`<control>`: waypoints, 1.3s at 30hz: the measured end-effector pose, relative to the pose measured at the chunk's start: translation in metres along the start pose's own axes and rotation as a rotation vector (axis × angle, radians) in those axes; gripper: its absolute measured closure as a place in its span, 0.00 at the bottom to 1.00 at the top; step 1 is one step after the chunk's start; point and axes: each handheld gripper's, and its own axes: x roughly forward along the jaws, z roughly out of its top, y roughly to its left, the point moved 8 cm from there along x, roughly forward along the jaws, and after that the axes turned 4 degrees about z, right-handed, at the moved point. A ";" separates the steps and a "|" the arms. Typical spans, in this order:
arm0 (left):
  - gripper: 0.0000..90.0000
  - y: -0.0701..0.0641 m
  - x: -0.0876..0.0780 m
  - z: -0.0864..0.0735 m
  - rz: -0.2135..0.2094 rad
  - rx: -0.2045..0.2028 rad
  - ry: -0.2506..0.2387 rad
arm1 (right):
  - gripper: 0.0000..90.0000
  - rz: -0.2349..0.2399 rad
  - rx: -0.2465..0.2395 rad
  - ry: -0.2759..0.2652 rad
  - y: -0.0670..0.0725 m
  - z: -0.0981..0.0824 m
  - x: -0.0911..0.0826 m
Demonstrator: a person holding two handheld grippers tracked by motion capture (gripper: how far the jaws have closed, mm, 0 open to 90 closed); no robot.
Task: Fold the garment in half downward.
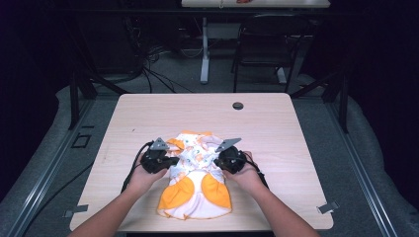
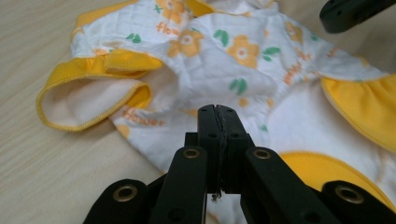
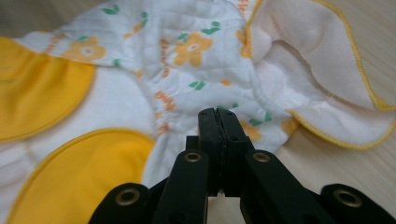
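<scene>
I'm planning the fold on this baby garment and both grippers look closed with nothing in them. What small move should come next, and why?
Probably open the left gripper and right gripper: each is shut with no cloth between its fingers, poised at a side of the floral baby garment, which lies rumpled on the table. They need to open before they can pinch the edges.

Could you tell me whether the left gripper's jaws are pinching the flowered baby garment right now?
Cannot tell. In the left gripper view the left gripper has its jaws shut together in front of the garment, with no cloth visible between them, but whether the tips touch is unclear.
</scene>
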 end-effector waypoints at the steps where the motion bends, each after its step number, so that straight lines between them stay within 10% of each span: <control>1: 1.00 0.002 0.005 -0.001 0.004 -0.002 0.009 | 1.00 0.004 0.009 0.015 -0.004 0.000 0.007; 20: 1.00 -0.009 0.006 -0.013 -0.003 0.084 0.071 | 1.00 0.041 -0.058 0.087 0.007 -0.017 0.004; 30: 1.00 0.026 -0.006 0.048 0.049 0.022 -0.026 | 0.97 -0.001 0.005 -0.019 -0.035 0.039 -0.011; 39: 0.95 0.045 0.016 0.056 0.097 -0.013 -0.007 | 0.77 0.016 0.055 0.030 -0.061 0.047 0.013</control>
